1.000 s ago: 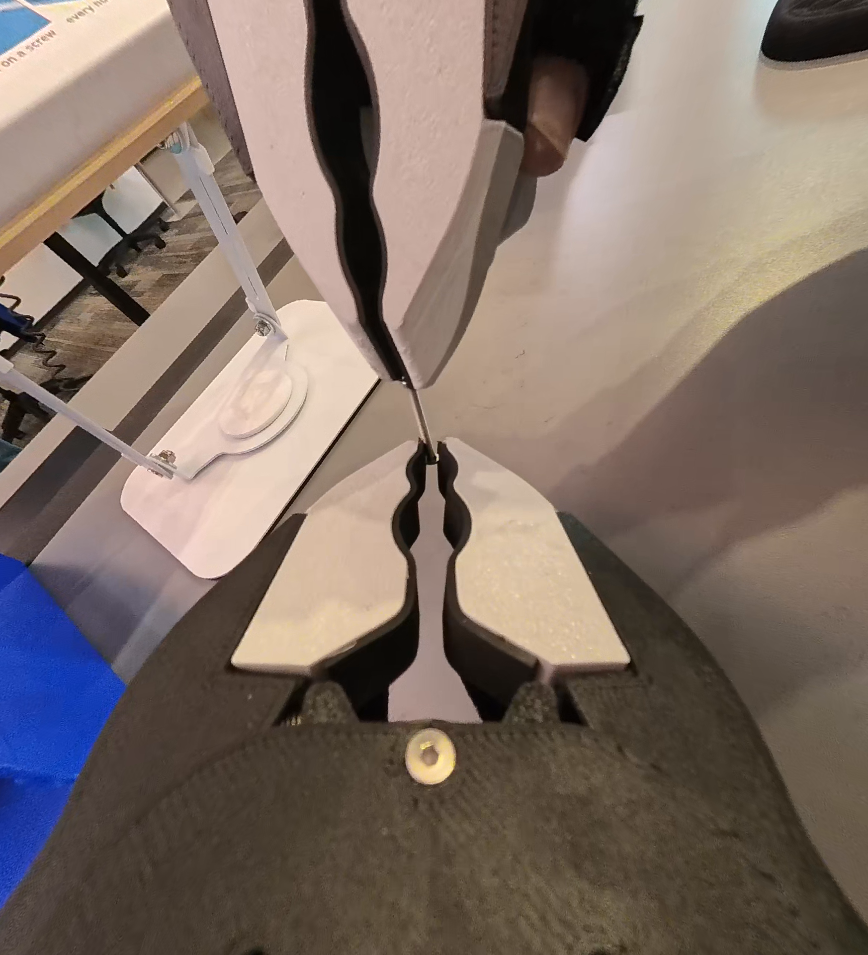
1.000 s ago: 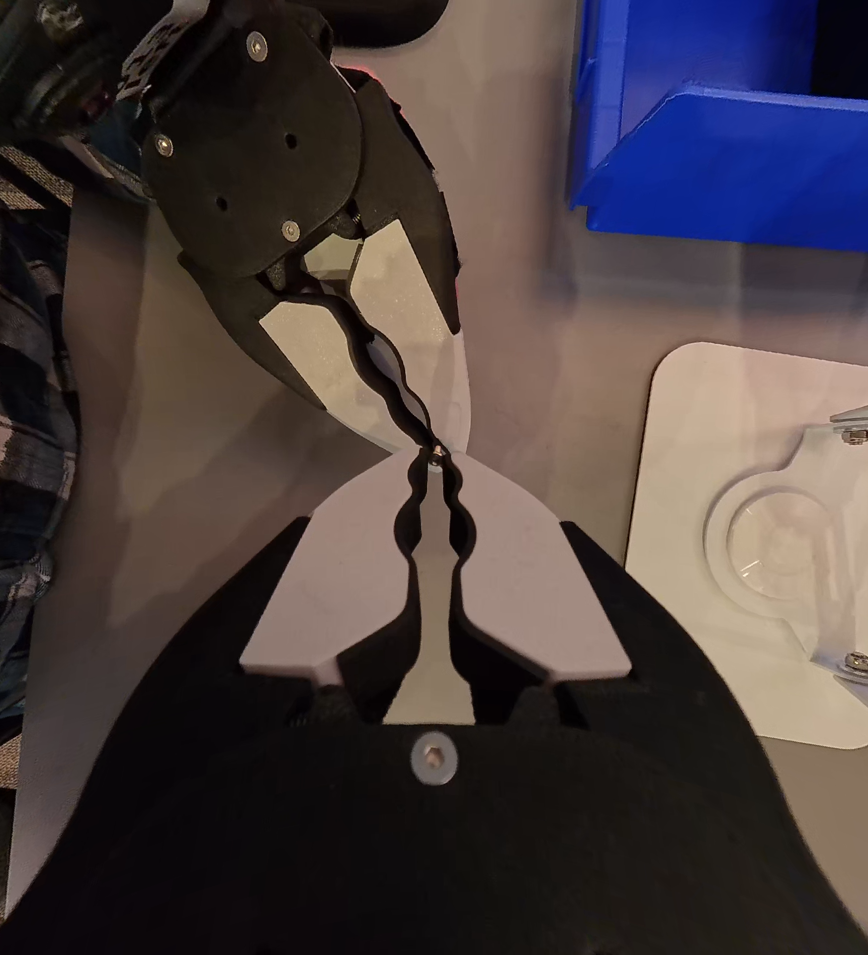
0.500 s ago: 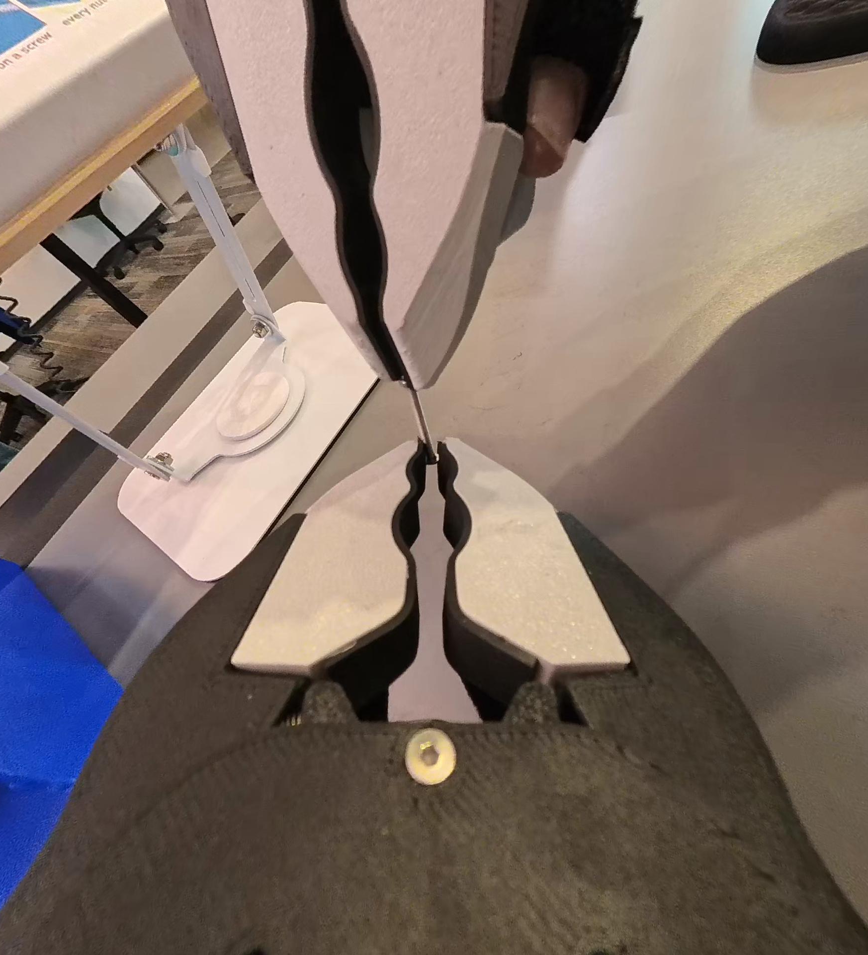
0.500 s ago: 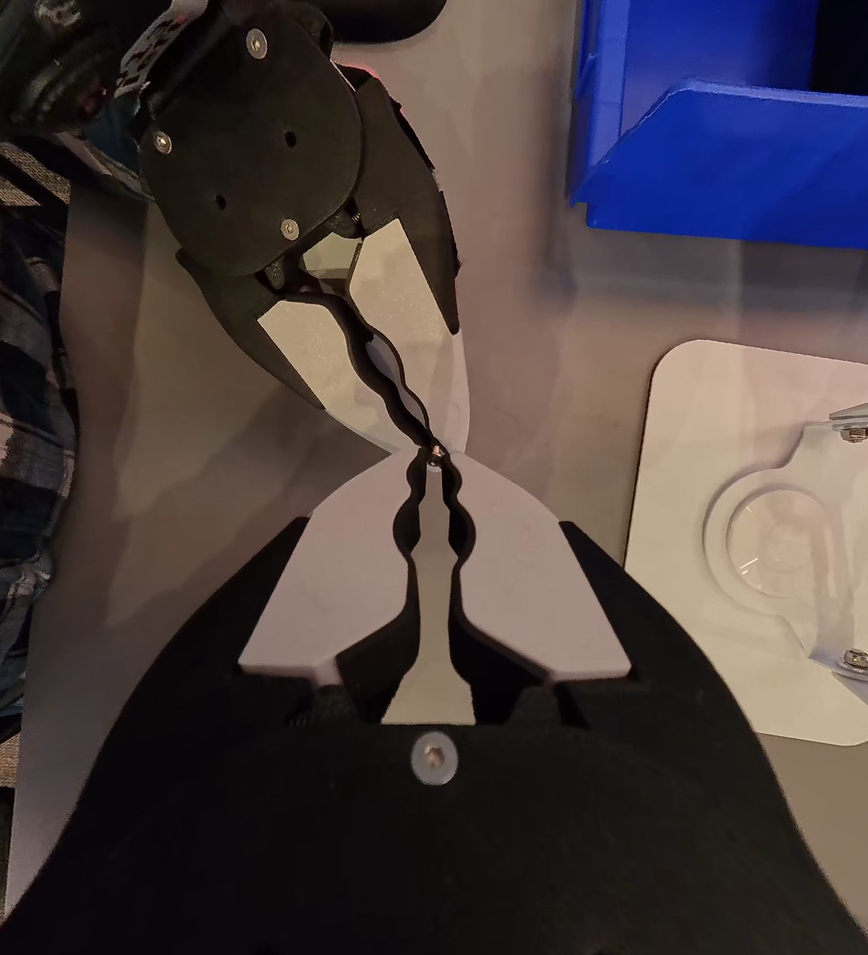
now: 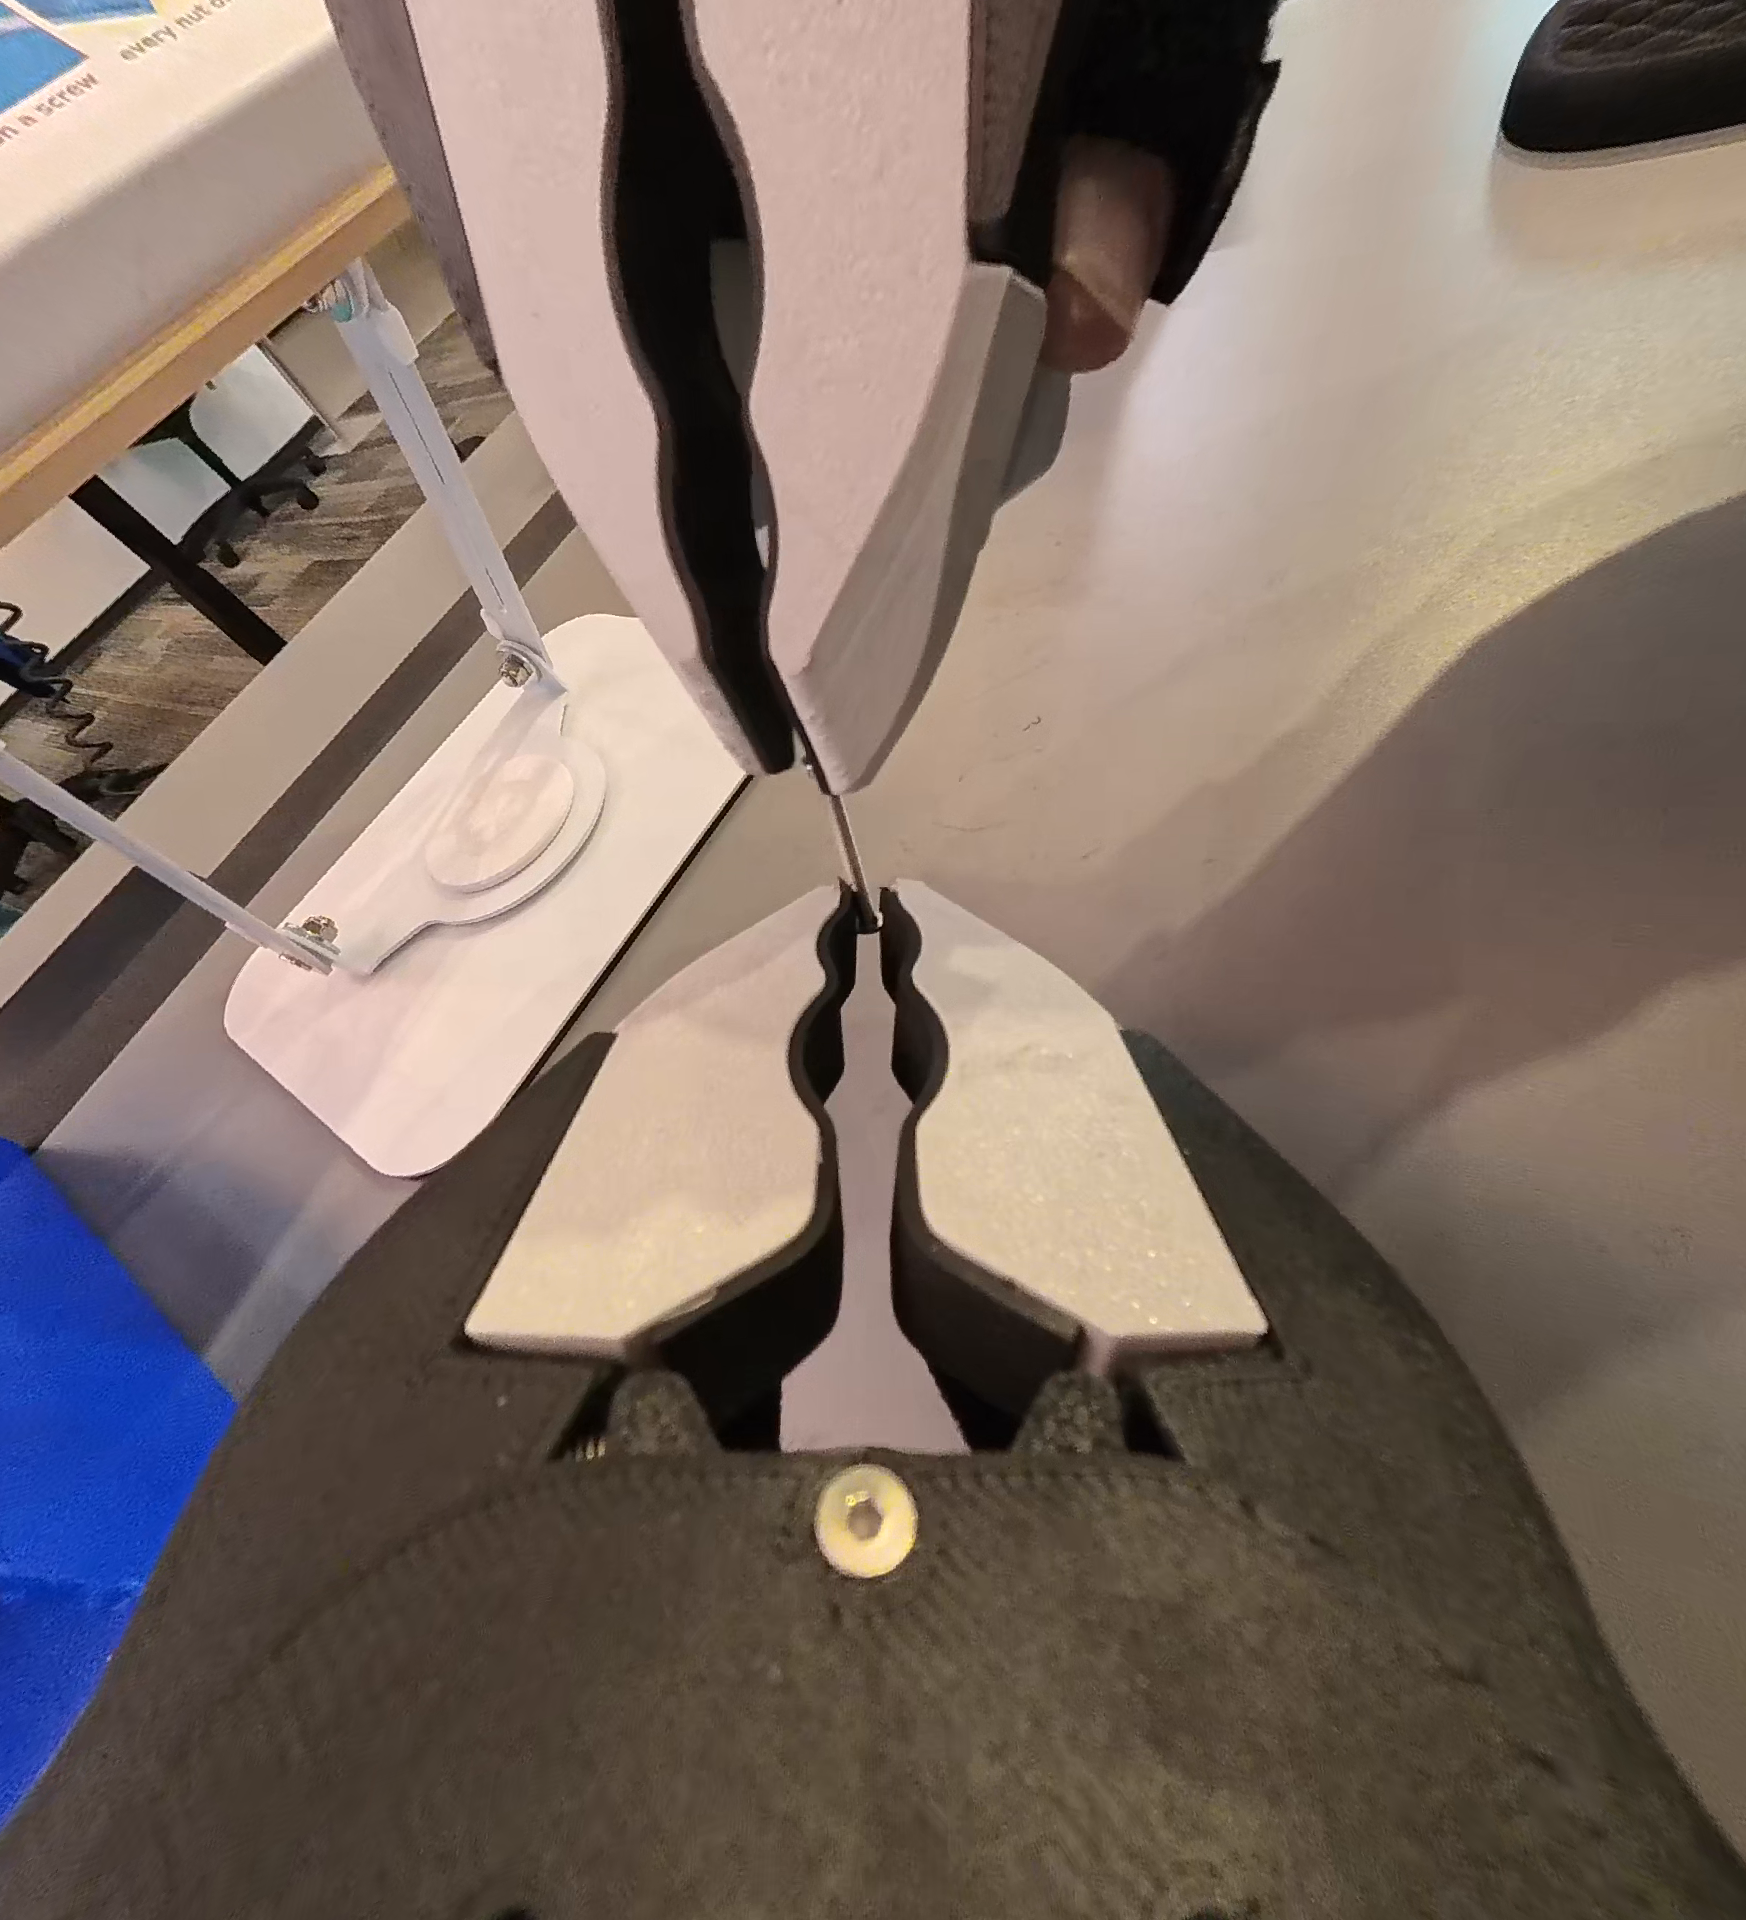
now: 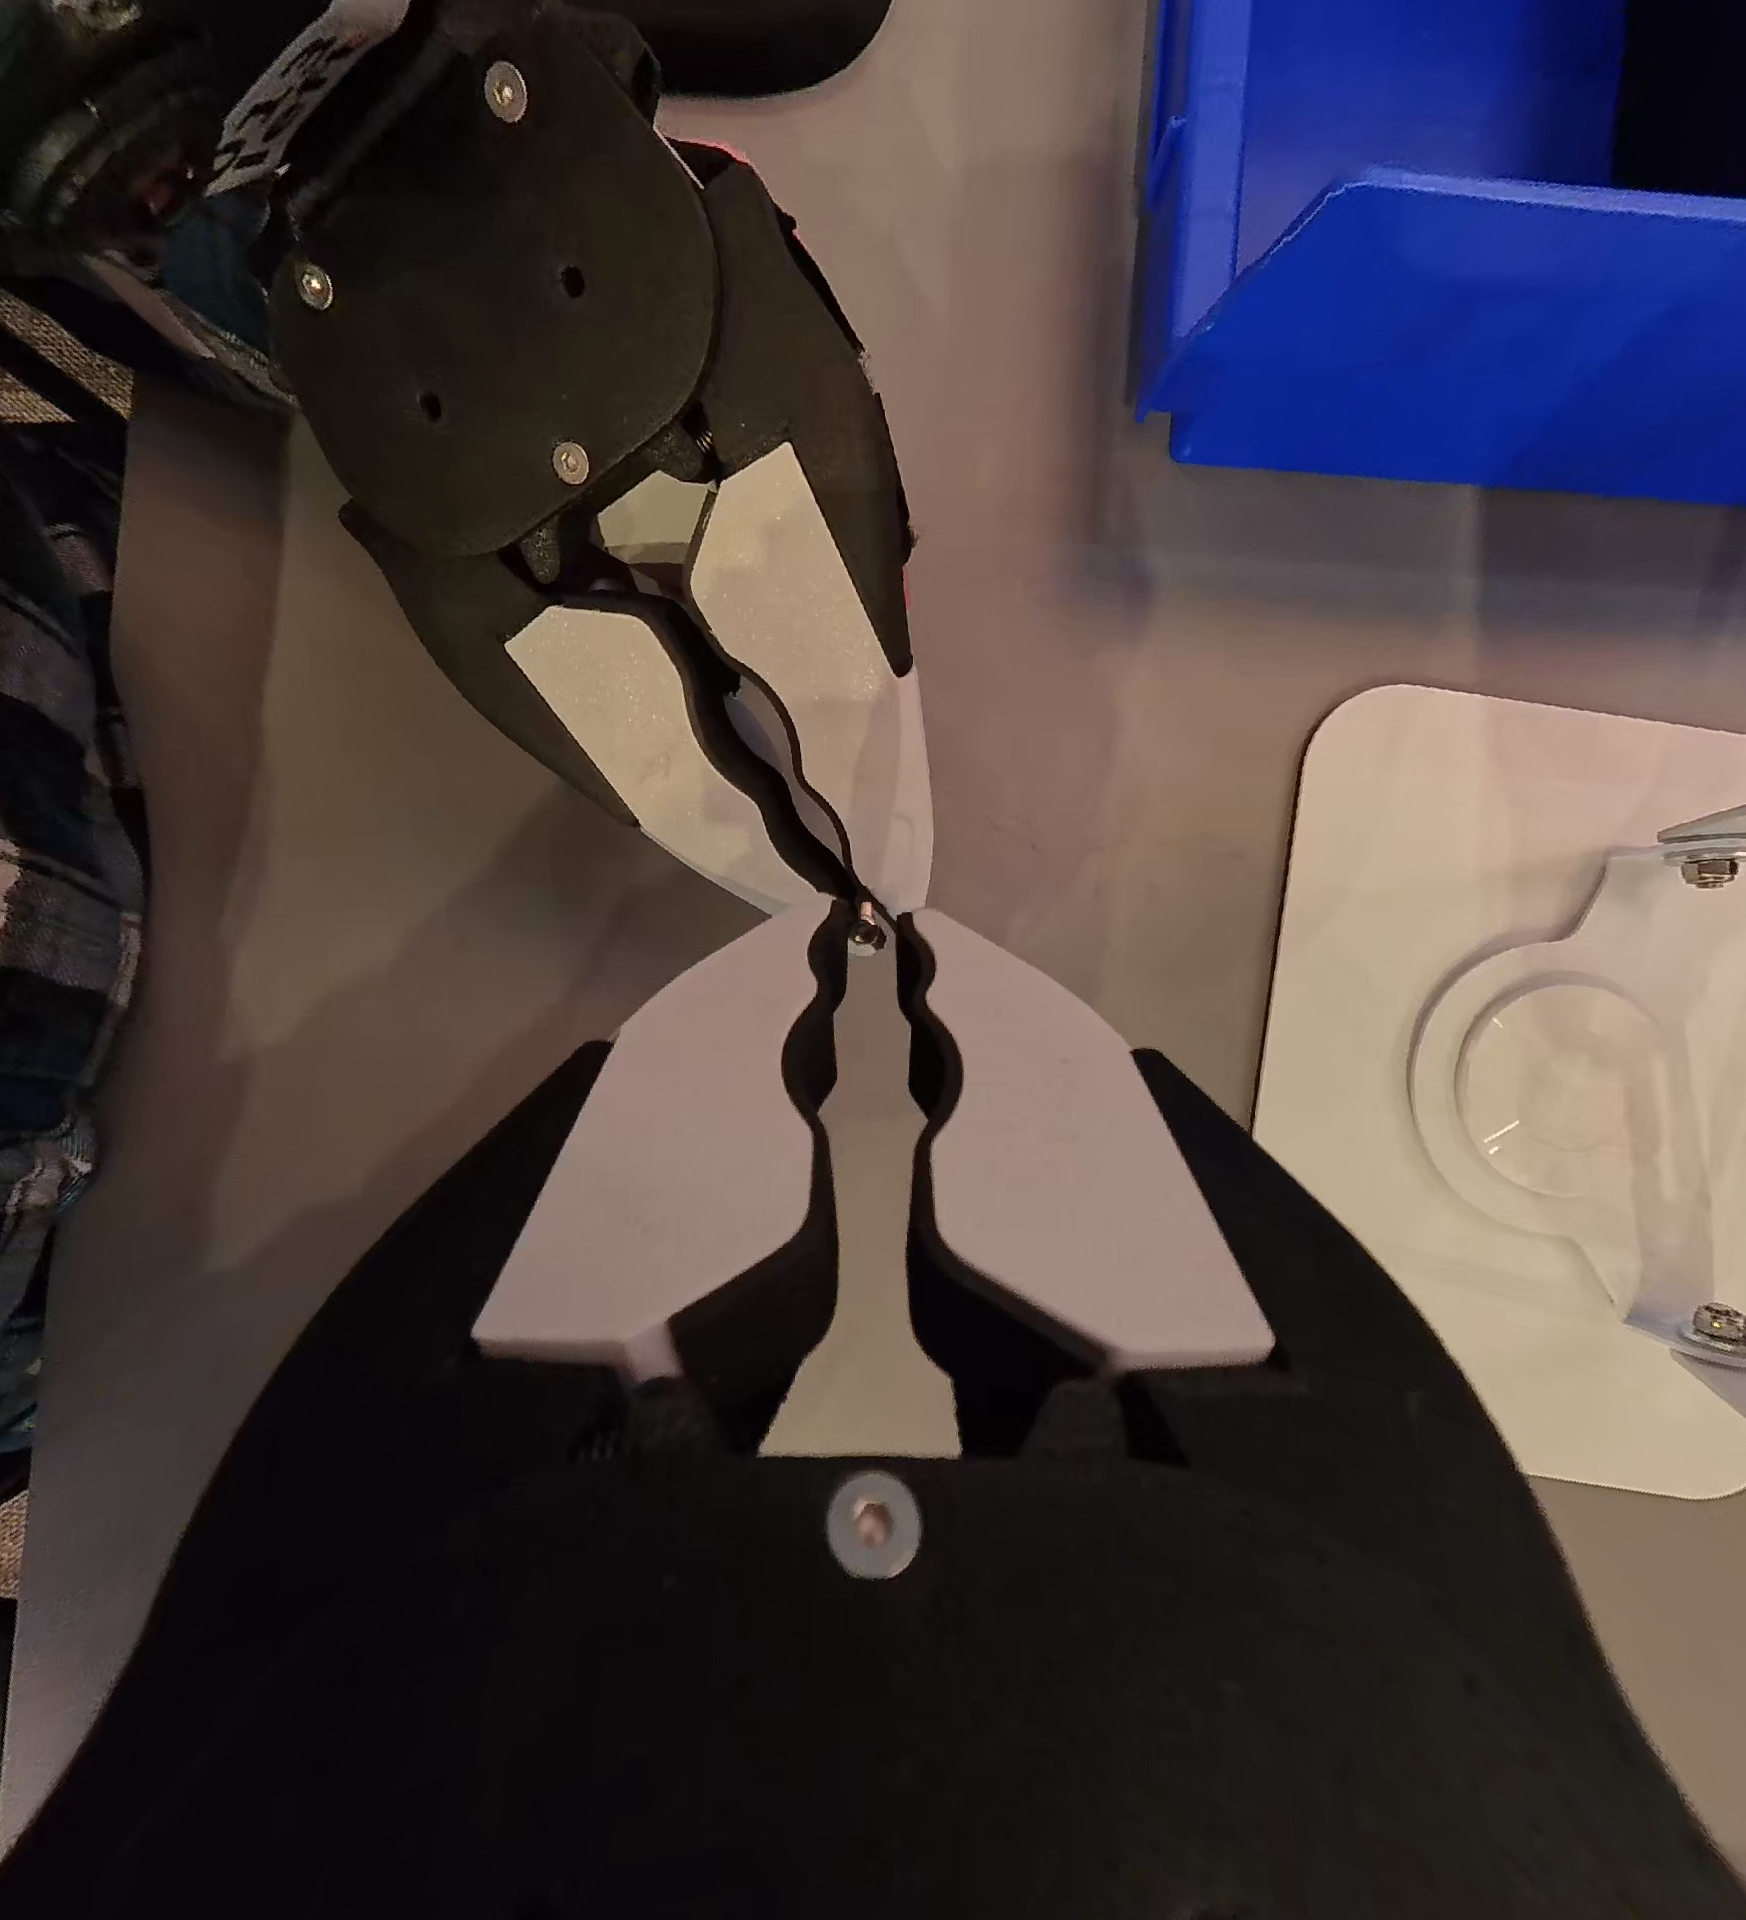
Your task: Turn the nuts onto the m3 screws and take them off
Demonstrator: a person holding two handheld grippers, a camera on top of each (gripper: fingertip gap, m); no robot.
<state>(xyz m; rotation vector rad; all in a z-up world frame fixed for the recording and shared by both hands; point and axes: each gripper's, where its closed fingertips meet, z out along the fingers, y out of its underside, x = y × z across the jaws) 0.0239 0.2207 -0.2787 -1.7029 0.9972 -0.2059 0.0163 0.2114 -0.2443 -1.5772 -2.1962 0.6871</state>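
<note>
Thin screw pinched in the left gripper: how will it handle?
The screw looks like straight bare metal: probably stiff, light and slick in a grip. The left gripper pinches only its end, so it may pivot if nudged. With its round shank, it would likely roll on the table.

A pale grey table [image 6: 1108,582] carries a blue bin [image 6: 1492,312] at its far side and, just in front of it, a white base plate [image 6: 1368,1039] with a clear bracket [image 6: 1534,1060] bolted on. A black pad [image 5: 1669,73] lies farther off.
</note>
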